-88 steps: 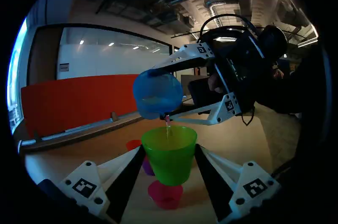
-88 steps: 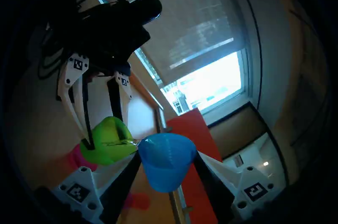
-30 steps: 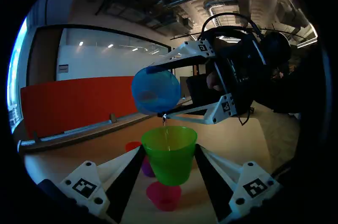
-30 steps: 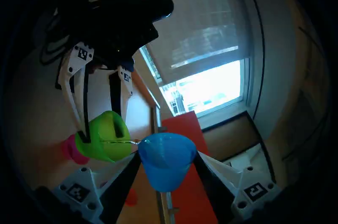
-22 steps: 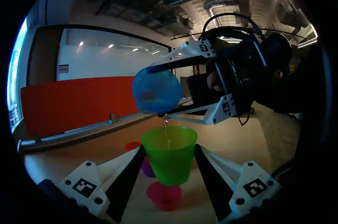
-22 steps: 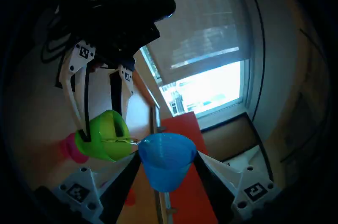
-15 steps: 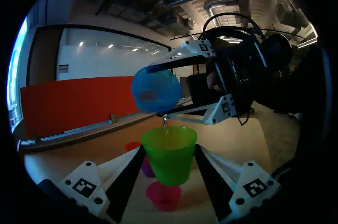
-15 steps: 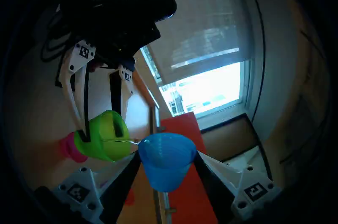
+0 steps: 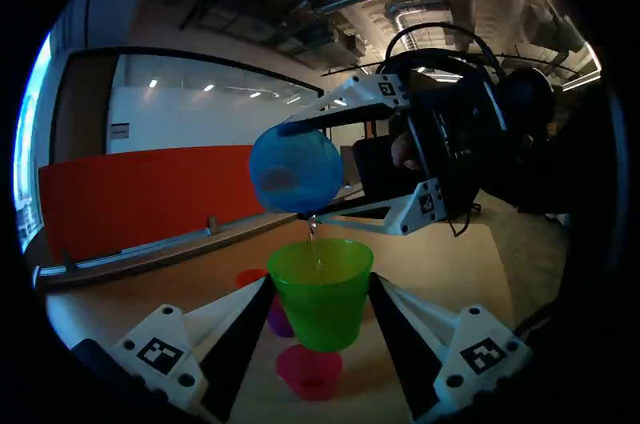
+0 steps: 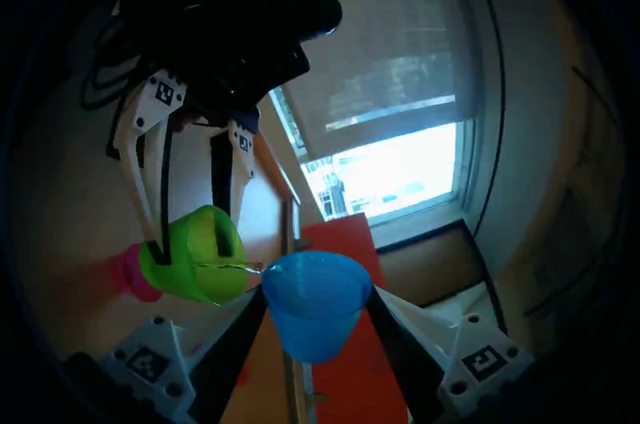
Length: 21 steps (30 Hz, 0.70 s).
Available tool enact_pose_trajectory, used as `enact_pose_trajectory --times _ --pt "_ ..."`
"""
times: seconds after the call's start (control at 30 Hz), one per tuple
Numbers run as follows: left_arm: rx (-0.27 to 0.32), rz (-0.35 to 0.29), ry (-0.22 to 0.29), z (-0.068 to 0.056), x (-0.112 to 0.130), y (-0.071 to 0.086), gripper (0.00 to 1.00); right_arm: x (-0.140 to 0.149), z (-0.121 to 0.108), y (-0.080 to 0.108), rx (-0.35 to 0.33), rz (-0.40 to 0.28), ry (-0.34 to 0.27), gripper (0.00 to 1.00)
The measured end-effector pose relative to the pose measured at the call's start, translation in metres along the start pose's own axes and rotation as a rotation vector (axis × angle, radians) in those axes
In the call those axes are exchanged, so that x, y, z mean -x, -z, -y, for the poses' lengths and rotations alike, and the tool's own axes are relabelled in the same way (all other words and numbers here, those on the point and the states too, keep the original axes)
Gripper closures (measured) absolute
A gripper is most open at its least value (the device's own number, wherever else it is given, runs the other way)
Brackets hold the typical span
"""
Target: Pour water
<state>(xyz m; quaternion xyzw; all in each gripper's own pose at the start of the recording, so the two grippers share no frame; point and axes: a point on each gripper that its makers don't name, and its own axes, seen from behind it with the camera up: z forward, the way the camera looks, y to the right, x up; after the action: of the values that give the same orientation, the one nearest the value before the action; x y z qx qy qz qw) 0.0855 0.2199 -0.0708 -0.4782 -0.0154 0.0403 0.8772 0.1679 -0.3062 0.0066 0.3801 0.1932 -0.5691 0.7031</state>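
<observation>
My left gripper [image 9: 321, 306] is shut on an upright green cup [image 9: 321, 290], held above the wooden table [image 9: 448, 260]. My right gripper [image 10: 314, 312] is shut on a blue cup [image 10: 314, 312]. In the left gripper view the blue cup [image 9: 295, 169] is tipped on its side just over the green cup's rim, and a thin stream of water [image 9: 313, 234] falls from its lip into the green cup. The right gripper view has the green cup [image 10: 192, 267] to the left of the blue cup's rim, with the left gripper [image 10: 188, 252] clamped on it.
A pink cup [image 9: 310, 372], a purple cup [image 9: 279, 318] and a red cup [image 9: 250, 275] stand on the table under the green cup. An orange wall panel [image 9: 152, 190] and a glass partition lie behind. A bright window [image 10: 384, 172] is in the right gripper view.
The blue cup has tipped further over, and the stream into the green cup has thinned. Both grippers keep their hold and have barely shifted.
</observation>
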Motion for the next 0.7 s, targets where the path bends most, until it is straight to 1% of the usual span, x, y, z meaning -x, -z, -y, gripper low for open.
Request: enact_pose_trajectory --times 0.7 --pt "0.001 -0.003 -0.002 0.0008 -0.0008 -0.0008 0.17 -0.0058 -0.0035 0.0030 0.005 -0.002 0.048 0.10"
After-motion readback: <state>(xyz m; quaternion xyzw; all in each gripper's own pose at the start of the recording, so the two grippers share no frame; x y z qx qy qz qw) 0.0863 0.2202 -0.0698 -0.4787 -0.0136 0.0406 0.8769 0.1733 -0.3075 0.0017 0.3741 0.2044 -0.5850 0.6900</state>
